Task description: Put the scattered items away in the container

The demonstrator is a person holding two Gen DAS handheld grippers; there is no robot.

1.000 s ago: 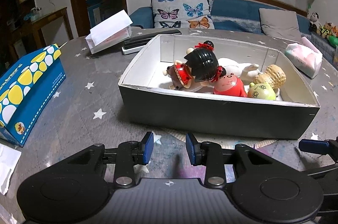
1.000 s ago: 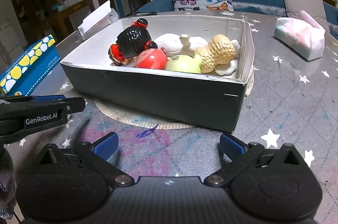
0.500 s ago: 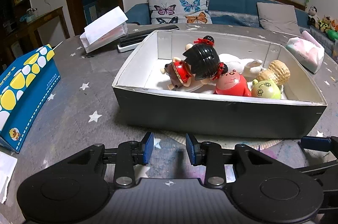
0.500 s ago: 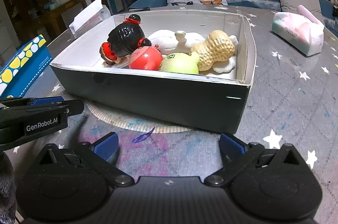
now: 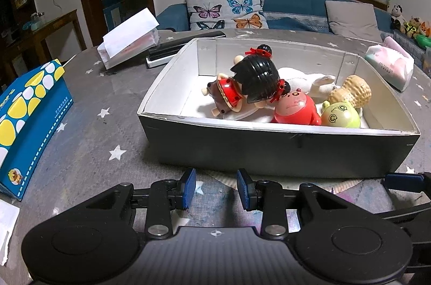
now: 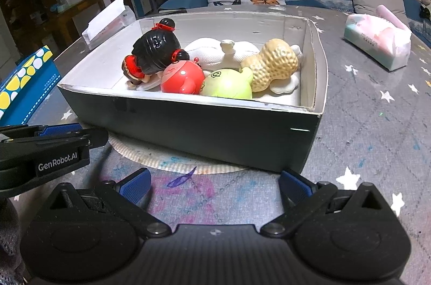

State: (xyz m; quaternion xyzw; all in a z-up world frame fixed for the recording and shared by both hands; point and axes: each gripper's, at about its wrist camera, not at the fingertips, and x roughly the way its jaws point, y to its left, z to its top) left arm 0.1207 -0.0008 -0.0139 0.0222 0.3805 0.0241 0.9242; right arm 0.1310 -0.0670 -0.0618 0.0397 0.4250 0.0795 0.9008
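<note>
A dark box with a white inside (image 5: 269,147) (image 6: 215,134) stands on a round mat on the grey star-print table. In it lie a black-haired doll (image 5: 256,81) (image 6: 156,50), a red figure (image 5: 296,107) (image 6: 183,77), a green figure (image 5: 340,115) (image 6: 229,84), a peanut toy (image 5: 350,91) (image 6: 272,64) and a white plush (image 5: 304,79) (image 6: 215,50). My left gripper (image 5: 215,188) is in front of the box, empty, with a narrow gap between its jaws. My right gripper (image 6: 214,184) is wide open and empty in front of the box.
A blue and yellow tissue box (image 5: 24,118) (image 6: 24,85) lies at the left. A pink tissue pack (image 5: 390,67) (image 6: 377,42) lies at the right. A white folded paper holder (image 5: 129,40) and a black flat device (image 5: 172,50) lie behind the box. A sofa stands beyond the table.
Both grippers have risen and tilted slightly, so the box sits lower and nearer in view. Jaw openings are unchanged.
</note>
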